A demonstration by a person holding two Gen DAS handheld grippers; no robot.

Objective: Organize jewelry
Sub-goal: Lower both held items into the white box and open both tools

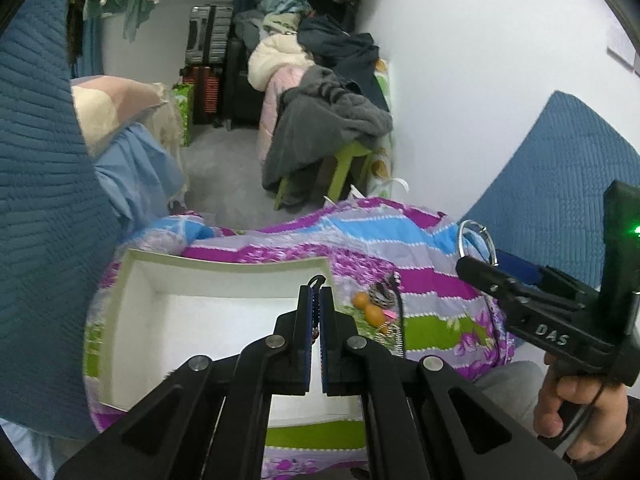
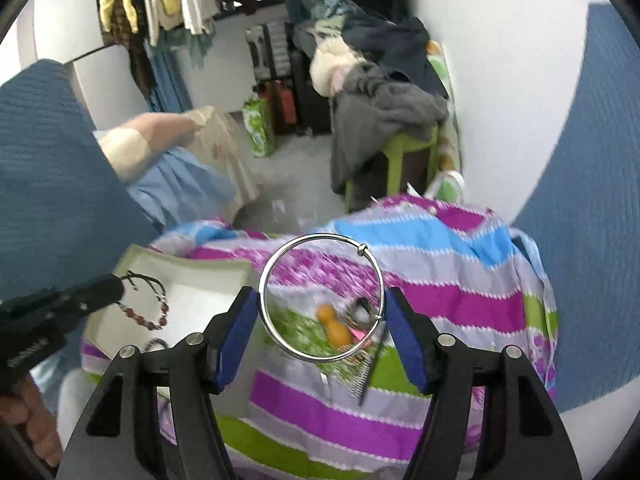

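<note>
Silver bangle (image 2: 322,297) clamped across its width between the blue pads of the right gripper (image 2: 320,332), jaws about half spread, ring face-on to the right wrist camera and raised above the striped bedspread (image 2: 440,304). Beaded bracelet (image 2: 146,304) on a dark cord pinched in the fully closed left gripper (image 1: 315,312), dangling over the white box (image 1: 120,308); only the cord loop (image 1: 317,280) visible above the fingertips in the left wrist view. Box open-topped, resting on the bedspread, lying left of the bangle and slightly nearer the person; left gripper directly over it, right gripper off to its right side. Loose pieces remaining on the bedspread between the two: an orange gourd-shaped charm (image 2: 334,326), a small patterned item (image 2: 360,312) beside it, blurred, and a comb (image 2: 366,372). Likely next: bracelet dropped straight down, bangle carried leftward over the box rim. Beyond, a cluttered room with heaped clothes (image 1: 320,92) and suitcases (image 1: 210,40).
</note>
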